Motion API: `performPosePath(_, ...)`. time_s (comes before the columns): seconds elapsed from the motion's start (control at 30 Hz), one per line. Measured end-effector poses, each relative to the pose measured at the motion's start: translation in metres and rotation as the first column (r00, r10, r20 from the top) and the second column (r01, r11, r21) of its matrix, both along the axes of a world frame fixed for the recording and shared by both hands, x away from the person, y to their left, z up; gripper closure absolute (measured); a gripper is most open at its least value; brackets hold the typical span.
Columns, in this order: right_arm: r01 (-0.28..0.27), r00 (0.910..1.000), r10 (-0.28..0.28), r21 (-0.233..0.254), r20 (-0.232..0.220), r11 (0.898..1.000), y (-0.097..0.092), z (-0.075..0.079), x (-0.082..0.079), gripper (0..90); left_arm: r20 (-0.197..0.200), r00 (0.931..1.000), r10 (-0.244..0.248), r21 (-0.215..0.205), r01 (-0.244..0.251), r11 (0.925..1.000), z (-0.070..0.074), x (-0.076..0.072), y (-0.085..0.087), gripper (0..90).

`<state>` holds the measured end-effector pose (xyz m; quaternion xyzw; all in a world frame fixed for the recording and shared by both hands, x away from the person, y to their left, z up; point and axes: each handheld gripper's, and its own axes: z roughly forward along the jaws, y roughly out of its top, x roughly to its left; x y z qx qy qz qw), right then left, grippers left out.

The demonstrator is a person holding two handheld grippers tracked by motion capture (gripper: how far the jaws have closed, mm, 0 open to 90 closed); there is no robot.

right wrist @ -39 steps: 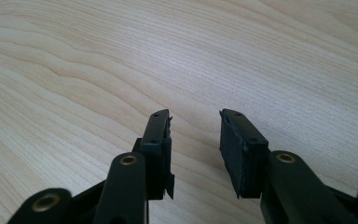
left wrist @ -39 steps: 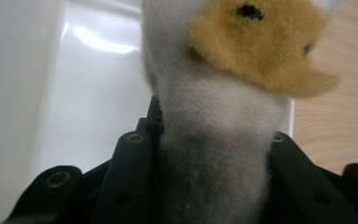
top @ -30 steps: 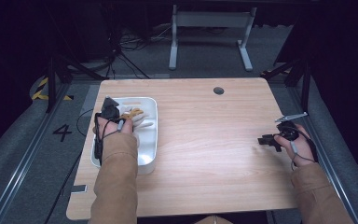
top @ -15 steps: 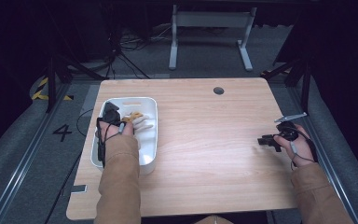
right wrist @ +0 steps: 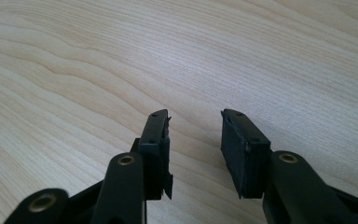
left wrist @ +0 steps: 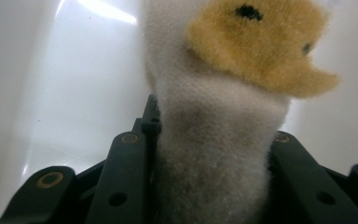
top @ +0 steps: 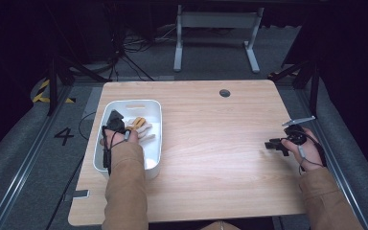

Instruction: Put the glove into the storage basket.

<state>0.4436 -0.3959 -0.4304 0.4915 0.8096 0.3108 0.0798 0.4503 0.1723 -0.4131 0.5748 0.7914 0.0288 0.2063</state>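
Observation:
A white plush toy [left wrist: 223, 154] with a yellow-orange head sits between the jaws of my left gripper [left wrist: 212, 121], which press on its sides. These jaws have just been opening a little, and the plush is still between them. In the high view the left gripper [top: 115, 121] is low inside a white bin [top: 134, 102], with the plush toy [top: 141, 128] lying against the bin's bottom. My right gripper [top: 270, 145] rests near the table's right edge. Its jaws stand apart with nothing between them, just above the bare wood [right wrist: 195, 126].
The wooden table [top: 211, 124] has a round cable hole [top: 224, 93] at the back. The bin stands at its left side. Dark floor, cables and a metal stand leg [top: 178, 43] lie beyond the far edge.
My left hand has sunk lower into the bin with the plush toy. The right hand has stayed where it was.

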Motion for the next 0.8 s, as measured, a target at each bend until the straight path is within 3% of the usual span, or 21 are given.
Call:
performPosePath(0.1, 0.008, 1.0, -0.008, 0.014, 0.001, 1.0, -0.002, 0.001, 0.001, 62.6, -0.014, 0.9998, -0.016, 0.035, 0.017, 0.9993, 0.0, 0.001, -0.003, 54.1)
performPosePath(0.17, 0.009, 0.9999, -0.009, 0.021, 0.008, 1.0, -0.002, 0.002, 0.002, 62.7, -0.048, 0.9989, 0.001, 0.075, 0.002, 0.9972, -0.001, 0.002, -0.007, 30.1)
performPosePath(0.2, 0.008, 0.9999, -0.008, 0.024, 0.006, 1.0, -0.002, 0.002, 0.002, 62.7, -0.069, 0.9976, 0.0, 0.082, 0.006, 0.9966, 0.0, 0.003, -0.009, 23.1)
performPosePath(0.33, 0.003, 1.0, -0.003, 0.024, 0.002, 1.0, 0.0, 0.002, 0.005, 62.3, -0.118, 0.9915, -0.054, 0.057, 0.061, 0.9965, -0.001, 0.004, -0.02, 19.8)
performPosePath(0.47, 0.007, 1.0, -0.007, 0.026, 0.003, 1.0, 0.001, 0.002, 0.006, 62.3, -0.141, 0.9854, -0.096, 0.05, 0.104, 0.9934, 0.0, 0.005, -0.026, 19.7)
performPosePath(0.53, 0.006, 1.0, -0.006, 0.028, 0.006, 1.0, 0.001, 0.002, 0.006, 62.3, -0.121, 0.9879, -0.096, 0.052, 0.103, 0.9933, 0.002, 0.004, -0.025, 20.5)
performPosePath(0.63, 0.006, 0.9999, -0.006, 0.031, 0.009, 0.999, 0.0, 0.003, 0.007, 61.7, -0.069, 0.9907, -0.117, 0.093, 0.123, 0.988, 0.006, 0.002, -0.022, 20.8)
performPosePath(0.8, 0.003, 0.9999, -0.003, 0.022, 0.014, 1.0, 0.002, 0.003, 0.007, 60.2, 0.019, 0.9897, -0.142, 0.135, 0.138, 0.9811, 0.018, -0.002, -0.016, 20.9)
